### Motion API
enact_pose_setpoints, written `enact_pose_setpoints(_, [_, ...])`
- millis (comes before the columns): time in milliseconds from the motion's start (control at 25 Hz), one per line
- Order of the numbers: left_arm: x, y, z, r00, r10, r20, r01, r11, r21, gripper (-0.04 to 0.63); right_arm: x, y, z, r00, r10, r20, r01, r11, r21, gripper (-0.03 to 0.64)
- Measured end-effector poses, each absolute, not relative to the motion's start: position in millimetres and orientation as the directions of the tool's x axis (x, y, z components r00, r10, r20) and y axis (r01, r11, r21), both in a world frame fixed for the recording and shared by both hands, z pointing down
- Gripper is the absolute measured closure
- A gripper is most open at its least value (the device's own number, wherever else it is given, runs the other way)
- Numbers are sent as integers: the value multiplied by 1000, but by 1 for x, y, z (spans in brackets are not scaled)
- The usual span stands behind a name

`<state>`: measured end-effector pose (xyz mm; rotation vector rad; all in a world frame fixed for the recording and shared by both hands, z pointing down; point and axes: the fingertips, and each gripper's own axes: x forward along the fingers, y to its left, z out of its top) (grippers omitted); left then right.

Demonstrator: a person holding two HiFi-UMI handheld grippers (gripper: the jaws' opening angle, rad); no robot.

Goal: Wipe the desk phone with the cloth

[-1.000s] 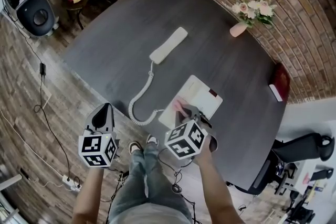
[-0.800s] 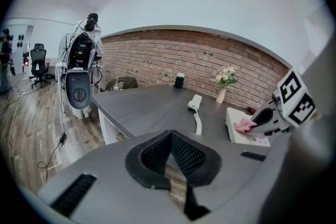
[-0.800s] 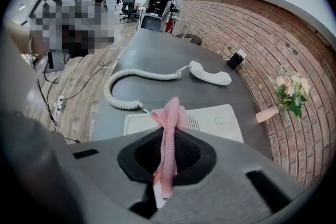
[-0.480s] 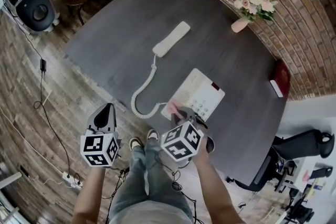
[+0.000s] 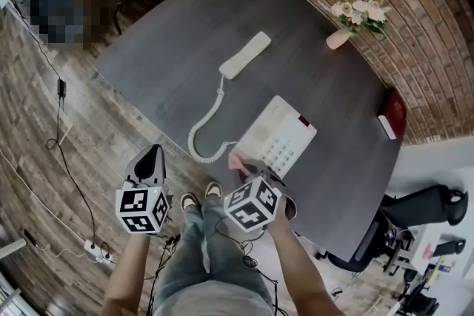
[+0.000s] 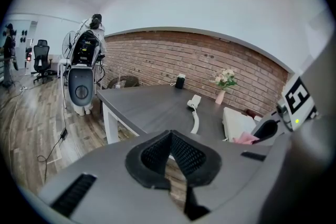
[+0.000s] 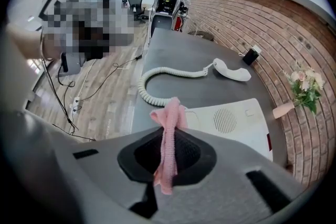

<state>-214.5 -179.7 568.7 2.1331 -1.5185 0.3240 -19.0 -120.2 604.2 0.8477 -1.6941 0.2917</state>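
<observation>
Cloth (image 7: 170,113), pink and bunched, is clamped between the closed jaws of the right gripper (image 7: 167,144), its end sticking out just past their tips at the near edge of the white desk phone (image 7: 231,122), while the left gripper (image 6: 170,136), jaws together on nothing, hangs beside the desk (image 6: 147,105).

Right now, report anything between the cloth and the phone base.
Nothing visible does. The right hand-held gripper holds the pink cloth at the near edge of the phone base; the coiled cord lies beside it.
</observation>
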Motion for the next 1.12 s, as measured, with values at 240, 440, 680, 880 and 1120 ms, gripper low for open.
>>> enact_pose_setpoints(240, [-219, -171, 569, 340, -817, 465, -935, -240, 261, 592, -25, -112, 605, -97, -368, 925, -664, 716, 215, 597])
enact_pose_setpoints(440, [-219, -164, 569, 339, -816, 469, -935, -239, 261, 592, -27, -109, 598, -113, -372, 921, -663, 719, 209, 597])
enact_pose_setpoints(680, [-211, -167, 562, 349, -820, 454, -931, -246, 271, 592, -20, -111, 573, -105, -411, 906, -660, 710, 245, 597])
enact_pose_setpoints(880, [-191, -177, 547, 376, -819, 432, -920, -274, 282, 592, 3, -116, 551, -102, -425, 899, -686, 684, 246, 597])
enact_pose_setpoints(1120, [-160, -193, 530, 414, -814, 408, -904, -316, 287, 592, 45, -128, 530, -56, -467, 883, -711, 639, 293, 597])
